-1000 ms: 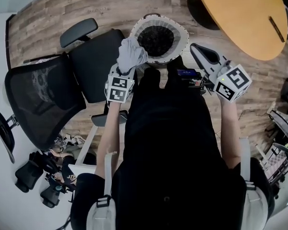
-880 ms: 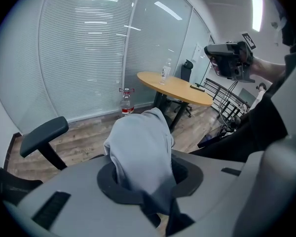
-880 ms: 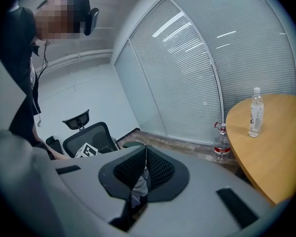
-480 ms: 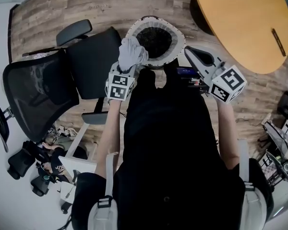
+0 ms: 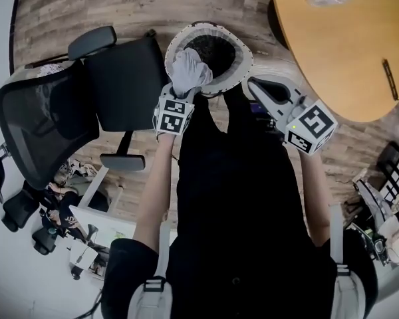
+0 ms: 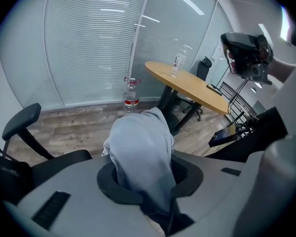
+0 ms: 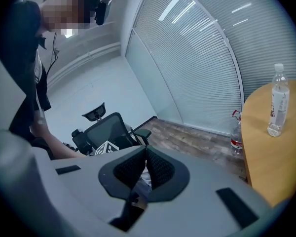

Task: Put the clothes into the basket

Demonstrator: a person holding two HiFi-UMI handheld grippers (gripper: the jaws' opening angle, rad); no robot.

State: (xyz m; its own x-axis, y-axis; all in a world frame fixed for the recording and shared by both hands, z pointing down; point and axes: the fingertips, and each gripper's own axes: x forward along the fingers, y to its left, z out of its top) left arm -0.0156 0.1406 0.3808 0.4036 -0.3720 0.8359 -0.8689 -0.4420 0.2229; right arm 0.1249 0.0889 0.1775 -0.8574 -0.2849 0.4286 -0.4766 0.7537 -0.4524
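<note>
Over basket [image 5: 247, 60] rim: left fingers [image 6: 108, 184] clamped on grey garment [image 6: 140, 152]; right fingers [image 7: 159, 168] together, empty

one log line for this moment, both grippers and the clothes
left gripper: jaws shut on grey garment, over rim of basket | right gripper: jaws together, empty | drop: not yet done

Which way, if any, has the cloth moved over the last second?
Yes. The cloth has shifted right, from outside the basket's left rim to over the rim and opening.

An office: mesh swivel chair [image 5: 46, 118], blind-covered glass wall [image 6: 93, 43], round table [image 5: 346, 52].
</note>
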